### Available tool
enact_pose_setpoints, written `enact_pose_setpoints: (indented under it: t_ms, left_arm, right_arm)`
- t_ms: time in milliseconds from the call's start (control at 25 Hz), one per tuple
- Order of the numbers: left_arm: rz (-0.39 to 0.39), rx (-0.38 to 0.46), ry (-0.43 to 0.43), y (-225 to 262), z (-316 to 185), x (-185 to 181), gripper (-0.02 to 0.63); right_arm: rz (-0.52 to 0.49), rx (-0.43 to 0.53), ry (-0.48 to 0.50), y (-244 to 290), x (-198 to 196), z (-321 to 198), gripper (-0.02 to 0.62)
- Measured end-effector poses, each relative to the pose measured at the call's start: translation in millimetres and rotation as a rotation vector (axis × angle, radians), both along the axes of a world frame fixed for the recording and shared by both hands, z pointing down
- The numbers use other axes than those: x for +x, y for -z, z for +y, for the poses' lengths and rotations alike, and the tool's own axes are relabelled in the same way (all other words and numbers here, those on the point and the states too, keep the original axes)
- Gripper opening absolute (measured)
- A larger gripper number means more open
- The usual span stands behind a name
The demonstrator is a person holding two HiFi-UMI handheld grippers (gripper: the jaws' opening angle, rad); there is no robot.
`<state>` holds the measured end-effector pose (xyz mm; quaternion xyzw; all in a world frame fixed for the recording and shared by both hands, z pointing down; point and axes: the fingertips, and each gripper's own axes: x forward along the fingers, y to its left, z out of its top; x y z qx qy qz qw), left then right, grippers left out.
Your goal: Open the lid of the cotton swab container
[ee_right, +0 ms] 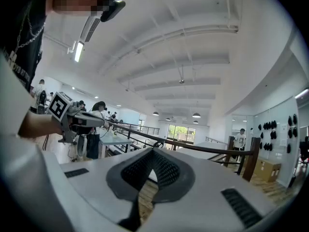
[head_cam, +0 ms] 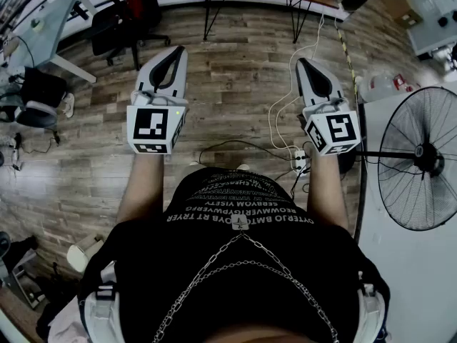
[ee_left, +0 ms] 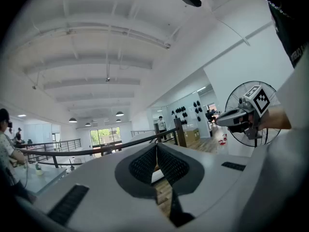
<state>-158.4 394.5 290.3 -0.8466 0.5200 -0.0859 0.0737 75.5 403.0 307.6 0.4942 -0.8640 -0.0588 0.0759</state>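
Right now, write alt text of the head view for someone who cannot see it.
Seen from above, a person in black holds out the left gripper and right gripper, both shut and empty, over a wooden floor. A standing fan is at right; no cotton swab container shows.

Wood-plank floor (head_cam: 235,91) under me, black chair (head_cam: 114,20) ahead of my left fingers (head_cam: 180,68), power strip (head_cam: 300,162) behind my right fingers (head_cam: 303,73) — fan (head_cam: 420,164) to their right.

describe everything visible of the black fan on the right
The fan is black, with a round wire cage, a dark hub at its centre and a thin pole running left from it. It sits far right in the head view, over a pale surface. Its base is not visible.
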Motion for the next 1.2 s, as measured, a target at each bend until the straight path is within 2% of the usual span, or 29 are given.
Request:
enact_pose_setpoints:
  t_ms: [200,320,440,560,680,720,800,880,1200]
  left_arm:
    - [-0.022,-0.004,0.032,-1.4,0.9,28.7,0.029]
    - [-0.089,0.012,0.073,-2.4,5.7,44.7,0.029]
    - [-0.105,0.006,0.116,-3.9,12.7,52.2,0.031]
    - [-0.072,-0.002,0.144,-3.1,19.0,55.0,0.032]
    - [-0.052,0.003,0.164,-1.7,24.5,57.1,0.034]
    - [-0.050,0.003,0.164,-1.5,26.3,58.1,0.041]
    - [-0.045,-0.004,0.154,-1.6,28.7,60.0,0.130]
    - [-0.031,-0.010,0.143,-1.1,29.5,59.2,0.179]
    - [0.018,-0.027,0.111,-8.0,16.3,48.4,0.249]
  right_arm:
    - [-0.013,-0.013,0.007,0.8,31.0,-3.4,0.015]
    - [-0.021,-0.019,-0.002,-2.6,51.9,-2.4,0.017]
    - [-0.063,0.005,0.047,-2.2,61.7,6.6,0.018]
    - [-0.091,0.020,0.123,-2.3,62.6,15.7,0.114]
    - [-0.097,-0.005,0.142,-11.3,67.0,16.0,0.160]
    - [-0.103,-0.011,0.144,-13.6,68.5,16.5,0.177]
    - [-0.120,-0.012,0.149,-14.2,70.5,18.4,0.206]
    - [-0.136,-0.006,0.155,-12.3,69.9,17.8,0.223]
    - [-0.154,-0.018,0.114,-20.3,64.7,-2.1,0.258]
